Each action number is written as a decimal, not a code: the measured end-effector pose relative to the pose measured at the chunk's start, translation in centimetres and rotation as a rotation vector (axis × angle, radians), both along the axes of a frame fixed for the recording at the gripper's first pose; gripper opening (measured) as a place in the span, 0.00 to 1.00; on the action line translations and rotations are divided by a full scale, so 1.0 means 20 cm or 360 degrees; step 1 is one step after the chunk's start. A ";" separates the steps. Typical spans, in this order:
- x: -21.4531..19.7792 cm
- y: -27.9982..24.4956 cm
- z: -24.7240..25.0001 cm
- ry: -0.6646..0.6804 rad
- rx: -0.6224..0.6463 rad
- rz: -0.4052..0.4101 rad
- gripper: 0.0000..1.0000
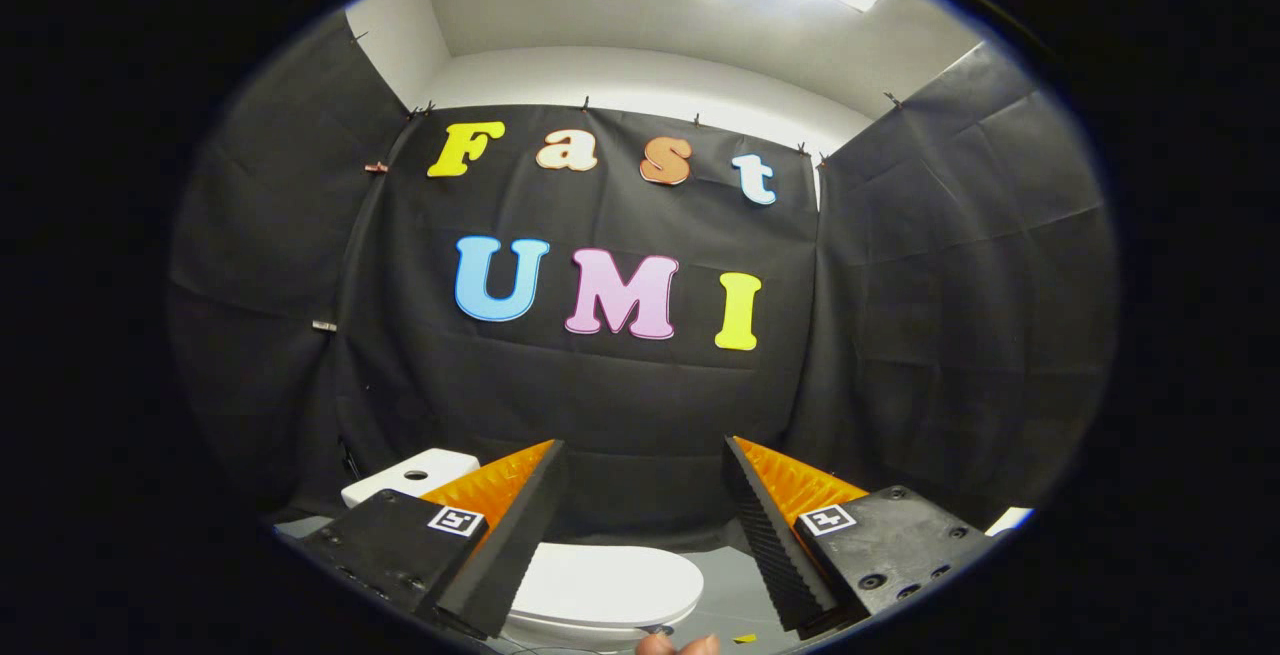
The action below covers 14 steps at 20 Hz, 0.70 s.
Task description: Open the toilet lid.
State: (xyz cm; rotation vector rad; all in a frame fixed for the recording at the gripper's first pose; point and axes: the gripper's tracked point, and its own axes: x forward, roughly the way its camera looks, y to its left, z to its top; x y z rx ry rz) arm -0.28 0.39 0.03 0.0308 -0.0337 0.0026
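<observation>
The toilet [560, 575] sits low ahead of me against the black booth wall [620, 405], and its white lid [610, 580] lies flat and shut over the bowl, between and below my fingers [645, 535]. Behind it to the left stands the white tank [415, 475] with a round flush button on top. I judge I am in the approach: nothing of the task is done yet, and I hover above the lid without touching it. My fingers stand wide apart and empty, with the lid's rounded front edge showing in the gap between them. Next I need to drop toward that front edge, get one fingertip under the lip or pinch it, and swing the lid up and back toward the tank. Fingertips of a hand [678, 645] peek in just beneath me.
</observation>
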 end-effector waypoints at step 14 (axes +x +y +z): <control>0.07 0.06 -0.53 -0.0015 -0.0052 0.0155 0.98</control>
